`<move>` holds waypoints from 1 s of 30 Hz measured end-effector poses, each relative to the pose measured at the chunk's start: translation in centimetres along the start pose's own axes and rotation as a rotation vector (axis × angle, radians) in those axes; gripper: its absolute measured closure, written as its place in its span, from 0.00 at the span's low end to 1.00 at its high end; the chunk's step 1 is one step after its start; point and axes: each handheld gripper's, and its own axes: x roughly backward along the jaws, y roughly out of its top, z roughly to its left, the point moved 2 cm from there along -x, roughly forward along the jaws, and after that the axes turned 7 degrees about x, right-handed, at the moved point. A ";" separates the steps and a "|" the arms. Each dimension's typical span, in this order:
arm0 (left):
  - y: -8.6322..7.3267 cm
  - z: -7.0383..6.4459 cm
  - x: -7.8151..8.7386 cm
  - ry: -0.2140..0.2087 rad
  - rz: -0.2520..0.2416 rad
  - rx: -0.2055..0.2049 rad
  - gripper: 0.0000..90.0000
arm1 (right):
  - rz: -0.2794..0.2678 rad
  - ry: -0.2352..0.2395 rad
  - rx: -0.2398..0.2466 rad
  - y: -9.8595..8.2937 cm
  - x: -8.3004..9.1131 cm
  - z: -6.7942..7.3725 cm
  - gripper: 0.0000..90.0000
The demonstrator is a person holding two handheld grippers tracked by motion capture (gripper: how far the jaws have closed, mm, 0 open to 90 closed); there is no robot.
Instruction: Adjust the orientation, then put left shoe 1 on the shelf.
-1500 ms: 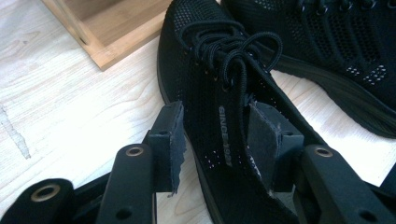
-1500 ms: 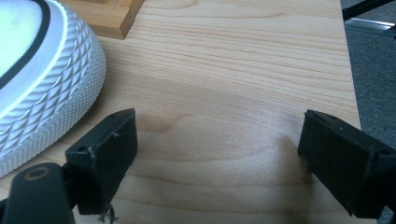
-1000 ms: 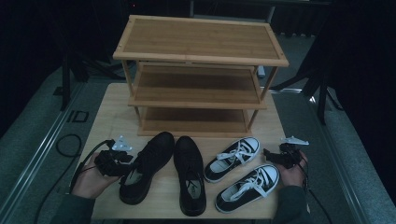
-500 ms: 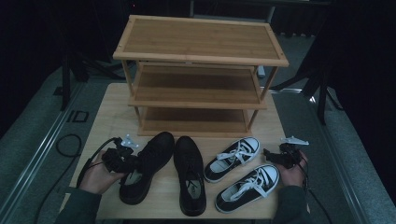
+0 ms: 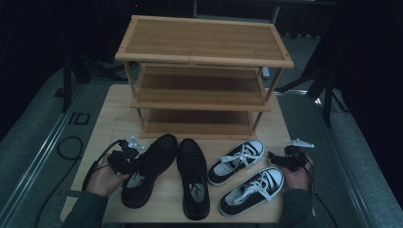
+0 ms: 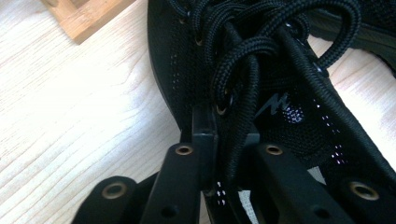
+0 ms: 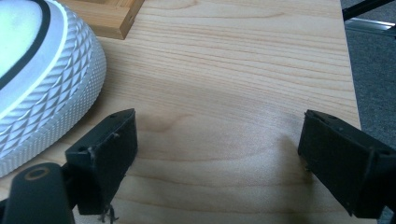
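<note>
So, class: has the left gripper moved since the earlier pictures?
Yes. The left gripper has shifted right across the table, toward the shoe rack, and its jaws now close on the side of the left black shoe.

Wooden table (image 5: 111, 116): shoe rack (image 5: 204, 71), four shoes (image 5: 192, 183)

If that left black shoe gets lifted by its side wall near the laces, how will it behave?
The black shoe has a perforated mesh upper, so the wall between the left tongs will probably flex and crease. Lifted from one side, it would likely tilt, the sole hanging lower. It looks fairly light and unlikely to slip, since the fabric looks textured.
</note>
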 end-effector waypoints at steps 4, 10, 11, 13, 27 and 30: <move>0.0 0.3 0.0 0.023 -0.025 0.028 0.97 | 0.000 0.000 0.000 0.0 0.0 0.0 0.13; -0.1 0.6 0.0 0.024 -0.048 0.051 0.98 | -0.001 0.002 0.005 0.0 0.0 0.0 0.13; -0.1 0.6 0.0 0.024 -0.049 0.052 0.98 | -0.001 0.003 0.005 -0.1 0.0 0.0 0.13; -0.1 0.6 0.1 0.028 -0.052 0.053 0.98 | -0.001 0.003 0.005 -0.1 0.0 0.0 0.13; -0.2 0.9 0.1 0.002 -0.072 0.076 0.98 | -0.001 0.003 0.005 -0.1 0.0 0.0 0.13; -0.2 0.9 0.2 -0.005 -0.078 0.078 0.98 | -0.001 0.003 0.005 -0.1 0.0 0.0 0.13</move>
